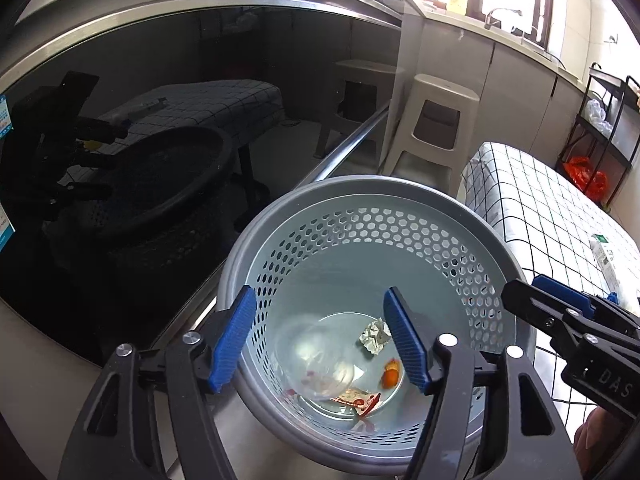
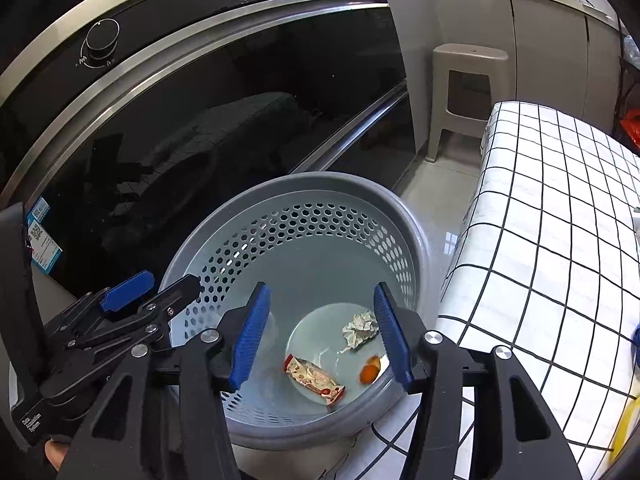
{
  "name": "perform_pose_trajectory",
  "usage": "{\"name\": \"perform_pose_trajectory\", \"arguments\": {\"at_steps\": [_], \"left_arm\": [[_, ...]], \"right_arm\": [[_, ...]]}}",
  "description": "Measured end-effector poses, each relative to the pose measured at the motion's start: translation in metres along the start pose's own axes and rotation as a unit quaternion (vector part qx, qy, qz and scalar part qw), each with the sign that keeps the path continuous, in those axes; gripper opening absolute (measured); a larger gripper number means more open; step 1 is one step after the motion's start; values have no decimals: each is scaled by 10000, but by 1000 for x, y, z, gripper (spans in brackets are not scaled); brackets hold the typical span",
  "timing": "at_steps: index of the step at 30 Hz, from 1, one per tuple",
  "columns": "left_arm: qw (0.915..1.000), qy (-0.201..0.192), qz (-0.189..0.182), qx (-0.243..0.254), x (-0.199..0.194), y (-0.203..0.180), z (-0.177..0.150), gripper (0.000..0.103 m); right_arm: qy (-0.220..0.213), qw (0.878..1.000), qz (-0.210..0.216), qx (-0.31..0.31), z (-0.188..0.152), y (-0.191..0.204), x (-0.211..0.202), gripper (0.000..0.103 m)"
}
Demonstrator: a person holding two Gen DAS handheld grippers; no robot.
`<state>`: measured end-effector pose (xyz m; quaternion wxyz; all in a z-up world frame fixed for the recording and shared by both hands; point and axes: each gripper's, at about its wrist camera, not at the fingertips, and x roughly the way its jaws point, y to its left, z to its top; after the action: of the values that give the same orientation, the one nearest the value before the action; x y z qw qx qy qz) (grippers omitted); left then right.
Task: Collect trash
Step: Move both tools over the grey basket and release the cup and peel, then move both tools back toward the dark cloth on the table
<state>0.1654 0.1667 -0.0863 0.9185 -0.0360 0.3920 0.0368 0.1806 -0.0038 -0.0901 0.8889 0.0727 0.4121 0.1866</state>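
While hovering over the perforated grey wastebasket [image 2: 224,240], both left gripper [image 1: 320,340] and right gripper [image 2: 320,334] spread empty, with light crushable trash lying inside: crumpled paper ball [image 2: 360,330], slippery snack wrapper [image 2: 314,380], clear plastic cup [image 1: 316,364], best pinched mid-body.

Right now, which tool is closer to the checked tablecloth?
Right. The right tool hangs over the side of the bin next to the checked tablecloth; the left tool hangs over the bin's other side, toward the dark glass door.
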Motion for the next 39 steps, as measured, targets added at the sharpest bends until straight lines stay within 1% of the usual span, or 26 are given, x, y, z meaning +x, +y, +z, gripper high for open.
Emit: {"name": "perform_pose_trajectory", "arguments": {"at_steps": [1,4,15,17,19,27,31,39], "left_arm": [[10000,-3,14,2,0,0,0,70],[10000,-15,38,19,-1,1,-1,73],[10000,-30,14,6,-14,0,-3,74],[10000,-52,5,22,-18,0,-3,74],[10000,-81,8,32,-22,-1,-5,77],[9999,-102,-10,36,-42,-2,-12,78],[9999,-124,-77,72,-55,-7,-17,78],[9992,-171,-268,248,-81,-28,-30,80]], "right_arm": [[-6,10000,-4,12,0,0,0,52],[-21,10000,-9,70,0,-3,-1,52],[-81,9999,-56,122,-7,-5,-17,52],[-96,9999,-77,117,-10,-4,-21,52],[-110,9998,-104,122,-13,-5,-26,52],[-133,9995,-170,230,-34,-10,-51,52],[-173,9991,-235,305,-47,-14,-66,55],[-262,9968,-390,646,-74,-39,-99,56]]}}
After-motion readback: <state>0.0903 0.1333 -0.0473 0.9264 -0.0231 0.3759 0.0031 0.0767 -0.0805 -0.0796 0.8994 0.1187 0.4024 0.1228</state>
